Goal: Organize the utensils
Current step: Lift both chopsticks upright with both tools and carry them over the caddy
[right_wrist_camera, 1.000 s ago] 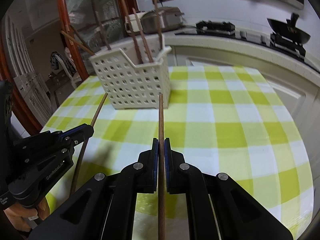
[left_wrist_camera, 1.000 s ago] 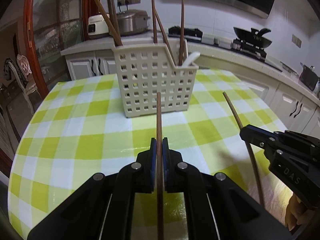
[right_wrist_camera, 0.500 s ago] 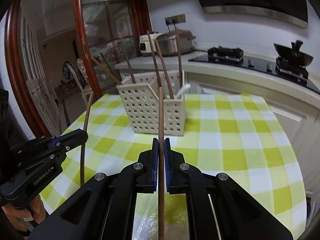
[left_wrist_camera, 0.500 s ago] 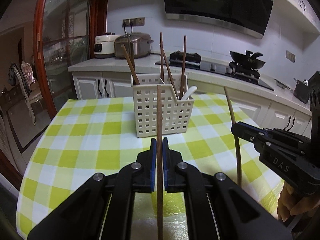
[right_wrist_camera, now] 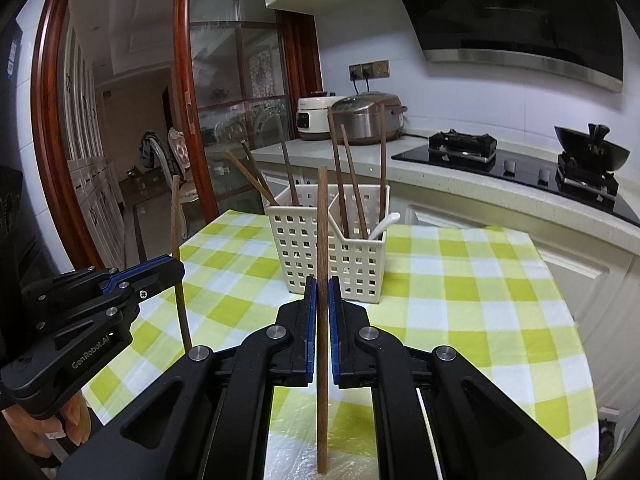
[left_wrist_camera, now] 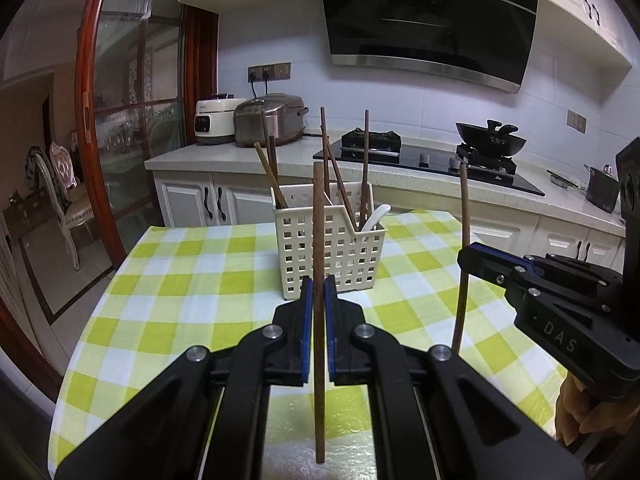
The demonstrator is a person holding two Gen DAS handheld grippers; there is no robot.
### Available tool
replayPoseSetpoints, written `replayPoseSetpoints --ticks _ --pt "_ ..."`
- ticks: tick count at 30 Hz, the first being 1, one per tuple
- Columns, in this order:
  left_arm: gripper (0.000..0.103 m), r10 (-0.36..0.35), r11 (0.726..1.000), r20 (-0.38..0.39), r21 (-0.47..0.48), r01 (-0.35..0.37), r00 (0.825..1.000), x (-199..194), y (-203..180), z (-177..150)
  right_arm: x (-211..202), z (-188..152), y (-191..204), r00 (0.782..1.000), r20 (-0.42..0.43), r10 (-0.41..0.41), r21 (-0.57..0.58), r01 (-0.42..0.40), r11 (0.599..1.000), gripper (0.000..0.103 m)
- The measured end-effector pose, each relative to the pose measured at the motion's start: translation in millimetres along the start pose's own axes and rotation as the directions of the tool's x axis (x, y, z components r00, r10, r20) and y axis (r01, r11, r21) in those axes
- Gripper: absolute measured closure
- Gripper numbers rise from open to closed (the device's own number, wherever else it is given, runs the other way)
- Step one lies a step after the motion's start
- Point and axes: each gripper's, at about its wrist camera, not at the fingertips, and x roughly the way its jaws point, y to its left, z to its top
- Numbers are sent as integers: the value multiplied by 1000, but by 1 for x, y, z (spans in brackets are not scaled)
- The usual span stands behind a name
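My left gripper (left_wrist_camera: pixel 319 284) is shut on a brown wooden chopstick (left_wrist_camera: pixel 319 240) that stands upright between its blue pads. My right gripper (right_wrist_camera: pixel 321 285) is likewise shut on a second upright chopstick (right_wrist_camera: pixel 322 240). Each gripper shows in the other's view: the right gripper (left_wrist_camera: pixel 466 256) with its chopstick (left_wrist_camera: pixel 463 240), the left gripper (right_wrist_camera: pixel 176 266) with its chopstick (right_wrist_camera: pixel 176 232). Ahead stands a cream perforated utensil basket (left_wrist_camera: pixel 332 248) (right_wrist_camera: pixel 304 248) with two compartments, holding several chopsticks and a white spoon (left_wrist_camera: pixel 374 216). Both grippers hover above the table, short of the basket.
The table wears a green-and-white checked cloth (left_wrist_camera: pixel 180 292). Behind it runs a kitchen counter (left_wrist_camera: pixel 224 156) with two rice cookers (left_wrist_camera: pixel 272 120), a gas hob and a wok (left_wrist_camera: pixel 492 140). A red-framed glass door (left_wrist_camera: pixel 92 120) stands at left.
Both grippers have risen and tilted up with their chopsticks. The basket now sits lower and farther in view, and the range hood and wall have come into sight.
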Motion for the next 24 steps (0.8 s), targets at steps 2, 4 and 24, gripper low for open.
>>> replayPoseSetpoints --ticks 2,4,24 --pt "97 -1 1000 8 3 1 1000 -3 -2 1 -3 2 2 1000 10 -2 -7 2 1000 97" --pt "97 0 1000 16 4 0 1000 -7 -2 2 -5 3 3 1000 18 -1 -11 1 1000 97" --pt "97 -11 999 58 44 8 998 -10 -8 18 -8 20 6 999 49 0 -59 3 998 97"
